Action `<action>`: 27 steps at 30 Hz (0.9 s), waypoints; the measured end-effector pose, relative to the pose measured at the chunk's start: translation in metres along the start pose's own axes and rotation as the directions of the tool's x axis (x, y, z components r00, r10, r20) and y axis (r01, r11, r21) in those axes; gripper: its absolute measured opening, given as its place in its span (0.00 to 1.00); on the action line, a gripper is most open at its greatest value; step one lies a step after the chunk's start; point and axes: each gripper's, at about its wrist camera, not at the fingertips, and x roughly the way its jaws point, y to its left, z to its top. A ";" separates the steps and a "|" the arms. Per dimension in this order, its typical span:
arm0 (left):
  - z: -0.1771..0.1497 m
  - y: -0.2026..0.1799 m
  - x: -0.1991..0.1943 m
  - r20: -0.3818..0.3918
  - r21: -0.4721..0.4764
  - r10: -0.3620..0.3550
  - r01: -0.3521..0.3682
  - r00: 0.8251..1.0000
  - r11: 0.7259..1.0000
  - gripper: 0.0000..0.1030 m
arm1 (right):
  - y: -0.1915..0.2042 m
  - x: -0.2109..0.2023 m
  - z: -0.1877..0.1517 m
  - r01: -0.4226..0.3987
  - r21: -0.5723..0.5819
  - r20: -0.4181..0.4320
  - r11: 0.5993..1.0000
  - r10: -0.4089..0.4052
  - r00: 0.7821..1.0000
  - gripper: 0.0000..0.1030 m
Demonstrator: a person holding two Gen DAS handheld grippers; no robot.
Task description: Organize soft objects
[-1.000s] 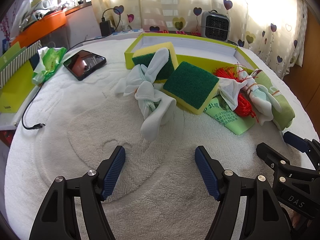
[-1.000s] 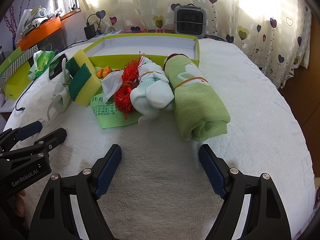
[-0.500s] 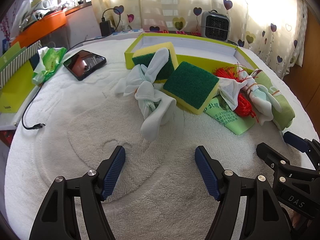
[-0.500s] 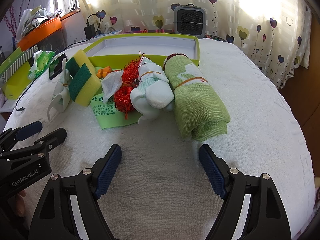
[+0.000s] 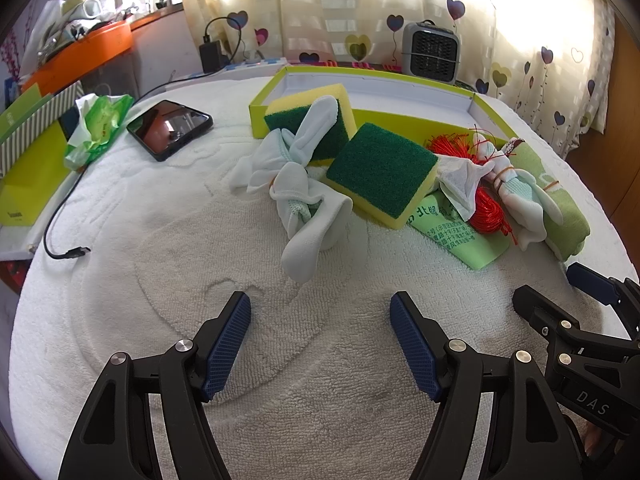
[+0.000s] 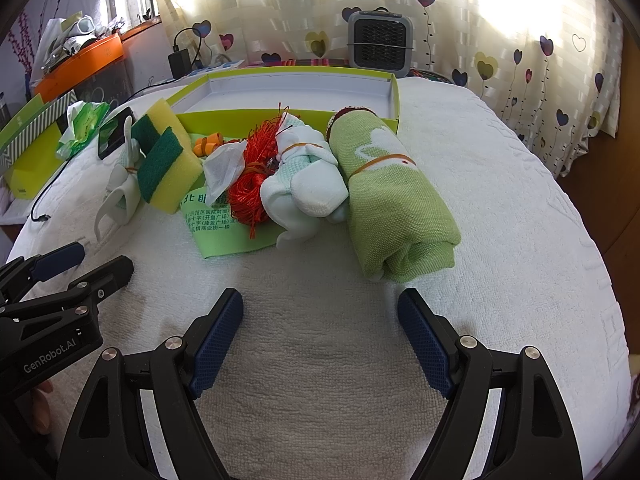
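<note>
both tools hover low over the white towelling cover with nothing between their fingers. the left gripper (image 5: pixel 320 344) has its jaws spread wide apart, and the right gripper (image 6: pixel 320 340) is spread just as wide; neither touches any of the soft things.

the pile lies ahead of both, in the middle band of each frame, strung along the near wall of the shallow lime-green box (image 6: pixel 288 114), which looks bare inside. from the left camera's view the knotted pale socks (image 5: pixel 304 200) sit straight ahead of the left tongs, centre frame, with one loose end trailing toward the fingers; two yellow-and-green sponges (image 5: pixel 380 174) lean just behind and to the right of them. from the right camera's view the rolled green towel (image 6: pixel 396 196), bound by a rubber band, lies just up and right of centre, its long axis running away from the camera toward the box, the near end close to the right-hand finger. beside it, touching, is a banded bundle of white socks (image 6: pixel 308 188), then a hank of red cord (image 6: pixel 250 184) over a green leaflet (image 6: pixel 224 232).

so the split looks natural: the left hand is nearer the loose socks and sponges, the right nearer the towel roll, which is probably best taken across its width, not end-on.
</note>
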 end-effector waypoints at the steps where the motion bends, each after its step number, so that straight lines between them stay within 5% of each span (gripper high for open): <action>1: 0.000 0.000 0.000 0.000 0.000 0.000 0.000 1.000 1.000 0.70 | 0.000 0.000 0.000 0.000 0.000 0.000 1.000 0.000 1.000 0.78; 19: 0.000 0.002 0.004 -0.002 0.027 -0.017 0.017 1.000 0.999 0.70 | 0.000 0.000 0.001 -0.011 -0.011 -0.003 1.000 0.011 1.000 0.78; 27: 0.006 0.025 -0.001 -0.025 -0.015 -0.160 0.159 0.987 0.987 0.70 | -0.017 -0.015 0.000 -0.113 -0.010 0.043 0.994 0.114 0.993 0.78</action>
